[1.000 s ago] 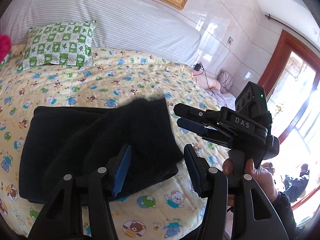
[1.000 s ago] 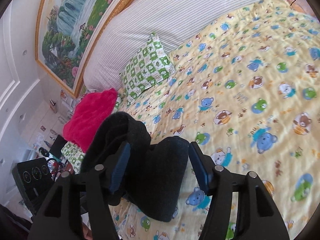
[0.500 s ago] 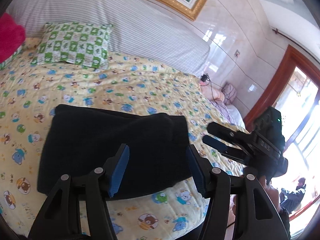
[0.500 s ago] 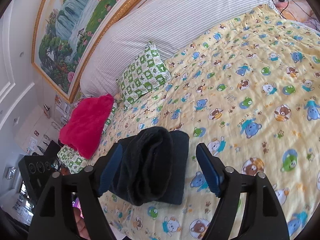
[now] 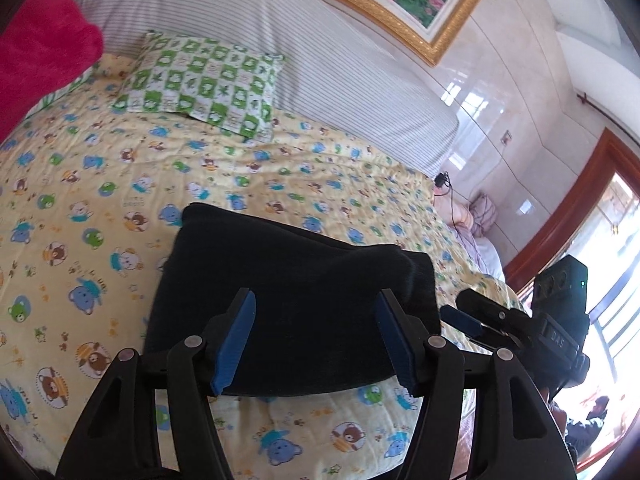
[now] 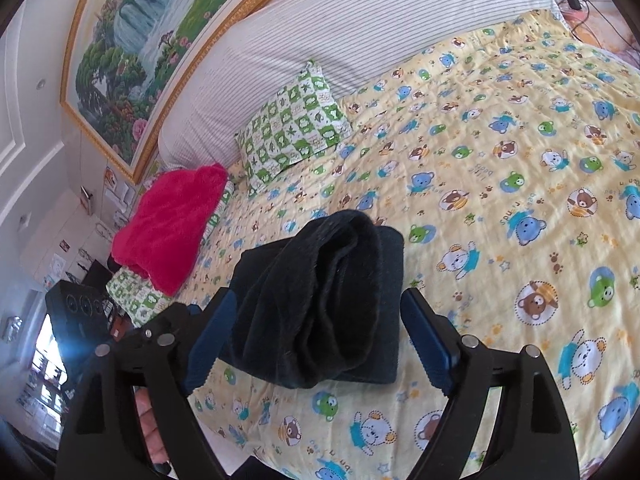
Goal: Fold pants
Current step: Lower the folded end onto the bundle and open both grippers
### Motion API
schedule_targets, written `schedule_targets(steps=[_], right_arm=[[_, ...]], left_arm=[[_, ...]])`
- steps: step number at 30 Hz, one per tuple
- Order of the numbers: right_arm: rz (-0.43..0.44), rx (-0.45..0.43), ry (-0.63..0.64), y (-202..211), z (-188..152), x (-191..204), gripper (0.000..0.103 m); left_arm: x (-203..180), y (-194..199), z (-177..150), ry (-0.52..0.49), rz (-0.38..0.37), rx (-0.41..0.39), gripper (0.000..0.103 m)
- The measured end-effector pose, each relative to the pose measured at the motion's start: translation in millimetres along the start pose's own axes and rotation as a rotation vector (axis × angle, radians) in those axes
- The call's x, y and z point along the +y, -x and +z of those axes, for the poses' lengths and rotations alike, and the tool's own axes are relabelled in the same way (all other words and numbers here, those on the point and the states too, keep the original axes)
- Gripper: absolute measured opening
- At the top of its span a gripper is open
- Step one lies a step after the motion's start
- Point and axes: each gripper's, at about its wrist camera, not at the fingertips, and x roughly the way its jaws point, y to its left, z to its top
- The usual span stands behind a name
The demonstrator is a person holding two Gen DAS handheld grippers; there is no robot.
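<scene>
Since 1.0 s ago both claws let go and backed off: left claw [image 5: 314, 338] and right claw [image 6: 320, 340] gape wide, empty; pants [image 5: 296, 304], centre frame, folded, look soft, thick, limp; grip layered edge.

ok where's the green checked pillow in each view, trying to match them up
Left wrist: green checked pillow sits upper left of centre, against the striped headboard cushion.
Right wrist: pillow sits upper centre-left, beyond the folded black pants.
Shared landmark: the red blanket, beside the pillow in both.
</scene>
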Motion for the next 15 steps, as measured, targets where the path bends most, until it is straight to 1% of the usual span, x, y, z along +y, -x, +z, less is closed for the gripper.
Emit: schedule_targets(steps=[15], right_arm=[[-0.032, 0.052, 0.0, -14, -12, 6, 0.085]], left_arm=[[34, 0, -2, 0.07, 0.046, 0.016, 0.067]])
